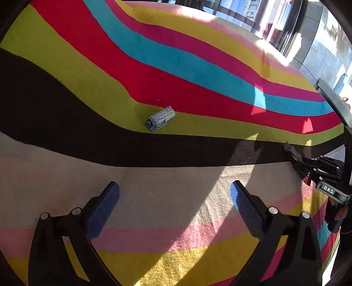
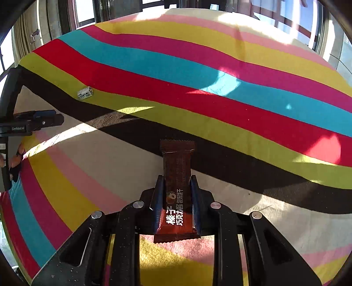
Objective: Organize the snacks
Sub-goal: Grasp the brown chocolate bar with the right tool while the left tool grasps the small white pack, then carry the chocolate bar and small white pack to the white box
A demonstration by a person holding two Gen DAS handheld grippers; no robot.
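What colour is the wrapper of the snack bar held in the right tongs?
Dark brown snack bar, white lettering; clearest in the right wrist view.

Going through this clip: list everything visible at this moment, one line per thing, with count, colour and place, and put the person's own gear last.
brown snack bar: one, brown wrapper with white print, clamped between the right tongs, above the cloth.
white snack packet: one, white with blue print, lying on the yellow-green stripe, apart from both tongs.
striped cloth: one, bands of yellow, red, blue, pink, black and cream, covering the surface.
windows: several, bright, behind the far edge.
left tongs: one, black with blue pads, open, over the cream band.
right tongs: one, black with blue pads, shut on the bar.
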